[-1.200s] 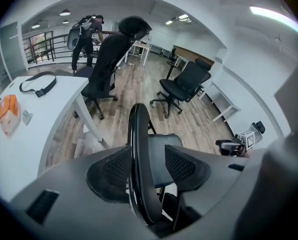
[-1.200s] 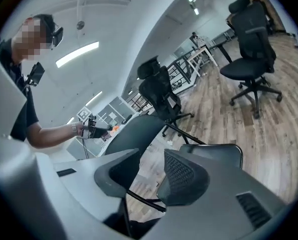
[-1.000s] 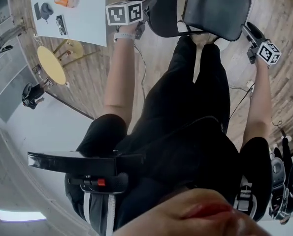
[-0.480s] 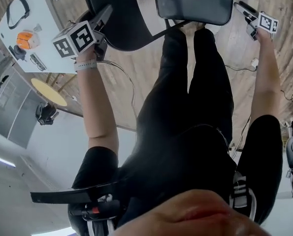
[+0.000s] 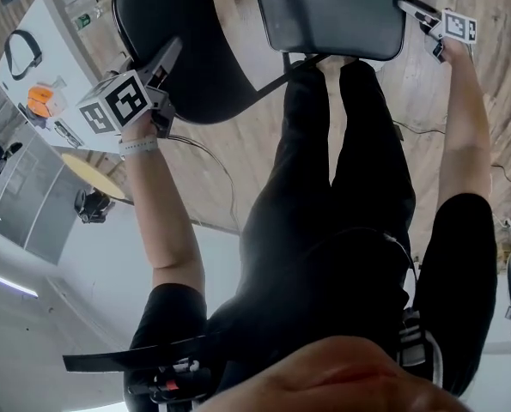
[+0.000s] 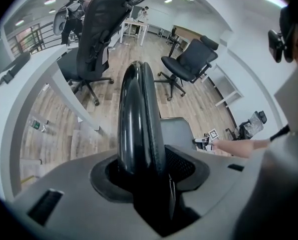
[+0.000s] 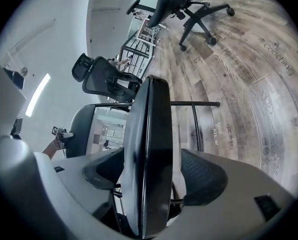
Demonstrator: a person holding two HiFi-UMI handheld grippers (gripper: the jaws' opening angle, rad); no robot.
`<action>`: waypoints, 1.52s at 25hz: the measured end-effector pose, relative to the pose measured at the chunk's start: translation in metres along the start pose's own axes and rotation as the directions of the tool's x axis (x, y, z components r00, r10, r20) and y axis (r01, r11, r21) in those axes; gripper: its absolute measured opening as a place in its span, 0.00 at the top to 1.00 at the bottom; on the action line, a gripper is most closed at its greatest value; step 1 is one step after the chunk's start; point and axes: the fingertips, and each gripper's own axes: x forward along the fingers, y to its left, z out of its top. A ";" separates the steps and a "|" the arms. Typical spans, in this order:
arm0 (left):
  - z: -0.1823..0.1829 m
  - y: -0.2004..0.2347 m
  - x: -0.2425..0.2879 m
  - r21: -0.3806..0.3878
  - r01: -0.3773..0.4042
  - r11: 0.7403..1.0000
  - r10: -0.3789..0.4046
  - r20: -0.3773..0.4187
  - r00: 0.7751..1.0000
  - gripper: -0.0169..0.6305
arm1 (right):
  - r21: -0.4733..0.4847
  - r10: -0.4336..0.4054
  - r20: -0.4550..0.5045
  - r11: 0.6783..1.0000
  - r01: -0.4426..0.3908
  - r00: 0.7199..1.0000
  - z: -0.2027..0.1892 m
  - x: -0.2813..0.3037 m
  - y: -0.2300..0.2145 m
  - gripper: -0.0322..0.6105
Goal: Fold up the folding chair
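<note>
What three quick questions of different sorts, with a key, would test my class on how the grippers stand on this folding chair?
1. True or false: the left gripper is shut on the round black panel.
2. Between the jaws of the right gripper stands the edge of: A the round panel, B the rectangular panel, C nothing.
3. Fill in: the floor looks like ____ planks.
Key: 1 true. 2 B; those jaws have just been opening, and the pads do not press on the panel. 3 wood.

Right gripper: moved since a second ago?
Yes. Right gripper went from the lower corner of the chair seat up its right edge; jaws have just been opening, edge between them.
</note>
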 end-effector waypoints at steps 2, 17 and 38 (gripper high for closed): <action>-0.001 -0.001 0.001 -0.005 0.014 1.000 -0.014 -0.011 1.000 0.70 | 0.004 0.045 -0.017 0.999 -0.045 0.999 -0.001 0.009 -0.001 0.44; -0.004 -0.013 0.006 0.022 0.111 0.994 -0.110 -0.043 0.993 0.86 | 0.136 0.225 -0.052 0.967 -0.216 0.973 -0.001 0.031 0.012 0.51; 0.010 0.006 -0.084 0.032 0.058 0.998 -0.056 -0.061 0.997 0.89 | 0.020 0.409 -0.240 0.909 -0.417 0.880 -0.017 0.060 0.199 0.65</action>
